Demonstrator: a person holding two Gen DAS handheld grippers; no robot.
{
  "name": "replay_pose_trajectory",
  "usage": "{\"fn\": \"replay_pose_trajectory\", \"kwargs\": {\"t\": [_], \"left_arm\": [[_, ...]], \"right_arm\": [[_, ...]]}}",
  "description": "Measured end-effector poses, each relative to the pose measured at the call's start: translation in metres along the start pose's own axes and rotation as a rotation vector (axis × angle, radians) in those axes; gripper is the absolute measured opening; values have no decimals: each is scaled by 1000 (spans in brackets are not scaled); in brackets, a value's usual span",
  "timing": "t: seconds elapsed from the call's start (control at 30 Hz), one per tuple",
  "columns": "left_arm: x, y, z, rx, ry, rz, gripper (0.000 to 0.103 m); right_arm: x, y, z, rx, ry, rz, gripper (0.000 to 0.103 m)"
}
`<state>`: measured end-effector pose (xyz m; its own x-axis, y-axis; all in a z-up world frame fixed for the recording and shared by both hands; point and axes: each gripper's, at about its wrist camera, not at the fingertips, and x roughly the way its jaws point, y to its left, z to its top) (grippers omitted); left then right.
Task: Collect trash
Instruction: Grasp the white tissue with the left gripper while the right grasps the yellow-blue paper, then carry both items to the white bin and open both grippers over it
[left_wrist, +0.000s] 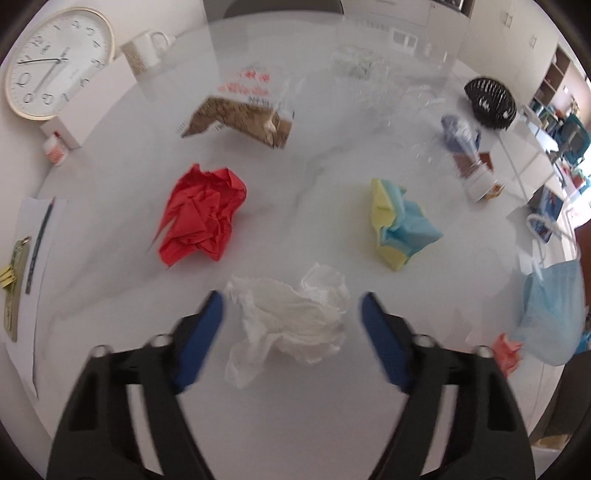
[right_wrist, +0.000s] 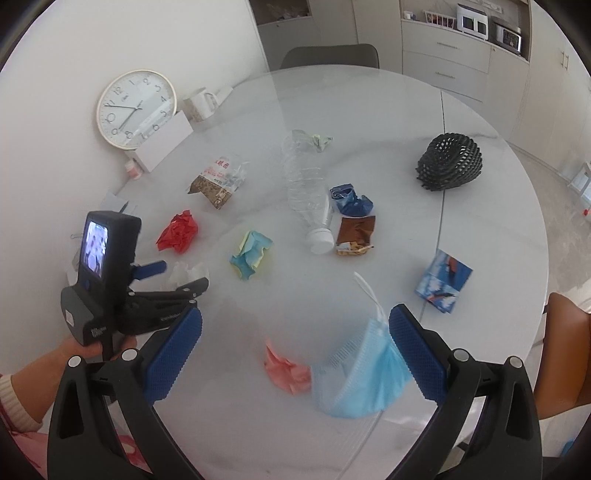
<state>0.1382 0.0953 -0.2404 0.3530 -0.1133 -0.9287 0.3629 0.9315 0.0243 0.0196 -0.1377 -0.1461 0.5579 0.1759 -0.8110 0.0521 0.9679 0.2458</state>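
The left gripper (left_wrist: 291, 312) points steeply down at the round white marble-look bench (left_wrist: 295, 177), its blue-padded fingers (left_wrist: 201, 336) standing apart on either side of a crumpled white paper tissue (left_wrist: 291, 328). The pads do not press on the tissue; a sliver of bench shows between each pad and the paper.

Taking that tissue as the marker: just beyond it to the left lies a crumpled red paper ball (left_wrist: 201, 218), and beyond it to the right a crushed yellow and light-blue paper wad (left_wrist: 400, 221). Farther back from the tissue sits a clear plastic bag of brown grains with red print (left_wrist: 240, 114), and behind that a white round wall clock (left_wrist: 55, 62) leans against the wall beside a white mug (left_wrist: 146, 50).

The right gripper (right_wrist: 295, 354) has its fingers (right_wrist: 173, 354) spread wide and holds nothing. A light-blue disposable face mask (right_wrist: 364, 376) lies on the bench between them, close to the right pad, though I cannot tell whether it touches, with a small crumpled pink paper scrap (right_wrist: 286, 371) at its left edge. Well to the right of the tissue are a crushed clear plastic bottle with a white cap (right_wrist: 308, 192), a crumpled dark-blue wrapper (right_wrist: 351, 201), a brown foil wrapper (right_wrist: 356, 234), a small blue printed carton (right_wrist: 443, 282) and a black foam net sleeve (right_wrist: 450, 162).

A hand (right_wrist: 74, 350) grips the left gripper's handle.
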Motion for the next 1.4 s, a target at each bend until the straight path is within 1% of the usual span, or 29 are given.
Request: {"fn": "replay_pose_trajectory", "kwargs": {"t": [0.03, 0.07, 0.1, 0.13, 0.2, 0.3, 0.4, 0.47, 0.5, 0.57, 0.6, 0.63, 0.67, 0.7, 0.73, 0.77, 0.87, 0.97, 1.03, 1.13, 1.17, 1.23, 1.3, 1.33, 1.4], "left_arm": [[5, 2, 0, 4, 24, -5, 48], [8, 4, 0, 3, 37, -9, 37], [10, 7, 0, -3, 46, -20, 33], [9, 12, -1, -10, 45, -34, 31], [5, 17, -3, -16, 48, -52, 23], [-5, 30, -6, -34, 45, -83, 22], [-17, 40, -9, -45, 38, -110, 22], [-29, 47, -11, -44, 23, -119, 22], [-35, 50, -12, -39, 12, -120, 22], [-46, 53, -12, -36, -5, -122, 22], [-51, 56, -12, -36, -10, -128, 22], [-55, 58, -13, -36, -15, -130, 22], [-61, 60, -14, -38, -25, -130, 22], [-65, 61, -15, -36, -32, -132, 22], [-68, 60, -15, -34, -38, -132, 22], [-71, 60, -16, -32, -45, -128, 22], [-81, 56, -20, -18, -60, -138, 22], [-90, 45, -23, 20, -75, -146, 22], [-98, 32, -24, 52, -85, -167, 22], [-113, 0, -27, 133, -100, -207, 22], [-120, -16, -29, 169, -107, -224, 22], [-132, -50, -34, 238, -119, -259, 22], [-143, -81, -39, 288, -128, -296, 22], [-148, -101, -43, 312, -128, -324, 22], [-155, -133, -50, 343, -122, -367, 22]], "right_arm": [[4, 2, 2, 3, 3, 1, 101], [9, 5, 5, 6, 8, 1, 101], [15, 9, 8, 5, 12, 3, 101], [20, 13, 11, 1, 18, 2, 101], [36, 23, 18, -7, 36, -4, 101], [73, 41, 30, -14, 73, 1, 101], [114, 61, 38, -39, 108, -38, 100], [141, 70, 41, -42, 132, -87, 88], [149, 71, 42, -36, 144, -101, 85], [172, 74, 41, -24, 182, -156, 74], [180, 74, 40, -19, 199, -170, 70], [186, 74, 39, -12, 215, -178, 63], [189, 74, 38, -9, 221, -181, 57], [189, 76, 37, -17, 210, -193, 54], [187, 78, 37, -33, 202, -200, 38], [185, 77, 36, -29, 197, -190, 34], [171, 71, 35, -5, 175, -155, 33], [137, 57, 31, 41, 134, -111, 33], [100, 40, 25, 87, 93, -66, 33], [49, 13, 12, 128, 39, -48, 33], [27, 1, 4, 142, 18, -50, 33], [-16, -24, -17, 155, -16, -80, 33], [-43, -47, -32, 167, -35, -116, 33], [-63, -65, -47, 182, -42, -141, 34], [-87, -92, -67, 209, -40, -169, 34]]}}
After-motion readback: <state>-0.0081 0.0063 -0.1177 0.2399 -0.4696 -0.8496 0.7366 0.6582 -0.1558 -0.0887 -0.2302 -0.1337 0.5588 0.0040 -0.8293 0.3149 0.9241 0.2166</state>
